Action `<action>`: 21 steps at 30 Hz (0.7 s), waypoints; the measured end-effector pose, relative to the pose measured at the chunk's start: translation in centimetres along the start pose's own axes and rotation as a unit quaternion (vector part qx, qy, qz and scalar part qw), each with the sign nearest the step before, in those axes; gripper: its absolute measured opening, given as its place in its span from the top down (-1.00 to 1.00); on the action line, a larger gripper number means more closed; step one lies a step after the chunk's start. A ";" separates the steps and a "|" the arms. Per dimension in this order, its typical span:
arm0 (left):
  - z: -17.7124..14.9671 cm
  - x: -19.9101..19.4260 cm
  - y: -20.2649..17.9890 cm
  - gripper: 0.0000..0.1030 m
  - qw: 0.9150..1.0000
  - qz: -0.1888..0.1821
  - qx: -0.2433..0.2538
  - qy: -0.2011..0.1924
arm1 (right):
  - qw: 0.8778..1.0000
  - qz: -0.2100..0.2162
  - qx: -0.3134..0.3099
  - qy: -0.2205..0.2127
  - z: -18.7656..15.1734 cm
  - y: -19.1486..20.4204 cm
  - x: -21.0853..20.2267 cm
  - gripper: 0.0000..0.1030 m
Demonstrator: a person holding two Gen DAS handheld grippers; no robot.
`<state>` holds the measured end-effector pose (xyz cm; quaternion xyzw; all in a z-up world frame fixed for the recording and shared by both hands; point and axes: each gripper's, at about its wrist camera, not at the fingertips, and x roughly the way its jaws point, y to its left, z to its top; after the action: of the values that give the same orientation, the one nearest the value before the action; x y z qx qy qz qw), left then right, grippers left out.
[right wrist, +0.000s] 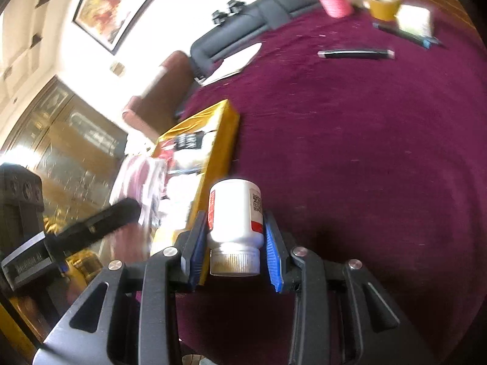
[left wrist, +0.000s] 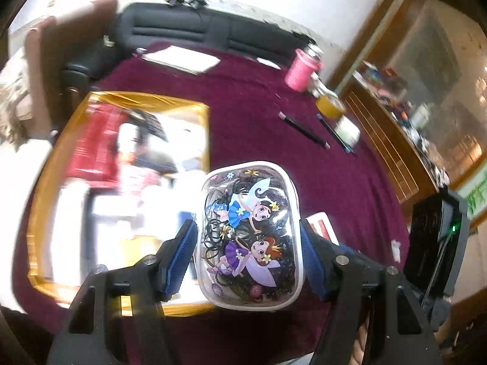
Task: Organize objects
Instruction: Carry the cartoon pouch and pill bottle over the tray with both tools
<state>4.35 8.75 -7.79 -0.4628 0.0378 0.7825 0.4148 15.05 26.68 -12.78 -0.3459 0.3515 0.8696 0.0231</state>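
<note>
My left gripper [left wrist: 248, 237] is shut on a clear pouch [left wrist: 249, 234] printed with cartoon fairies and filled with black hair ties. It holds the pouch above the right edge of a gold box [left wrist: 146, 99] that has several items inside. My right gripper [right wrist: 234, 240] is shut on a white pill bottle [right wrist: 236, 213] with a red label, cap toward the camera, held just right of the gold box [right wrist: 226, 127]. The left gripper's body [right wrist: 24, 222] shows at the left of the right wrist view.
The table is covered in a maroon cloth [left wrist: 258, 106]. At its far side lie a pink cup [left wrist: 299, 70], a yellow tape roll [left wrist: 330, 105], two dark pens [left wrist: 304, 129], a white block [left wrist: 347, 130] and a white notepad [left wrist: 182, 57]. A black sofa [left wrist: 197, 27] stands behind.
</note>
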 end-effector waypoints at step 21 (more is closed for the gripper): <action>-1.3 0.6 9.7 -0.18 0.991 0.117 -0.043 0.049 | 0.991 0.038 -0.088 0.093 -3.2 8.4 6.8 0.37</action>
<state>-1.57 2.21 -12.14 -0.5102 0.0782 0.8029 0.2981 9.33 17.00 -13.64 -0.4122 0.2871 0.8616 -0.0733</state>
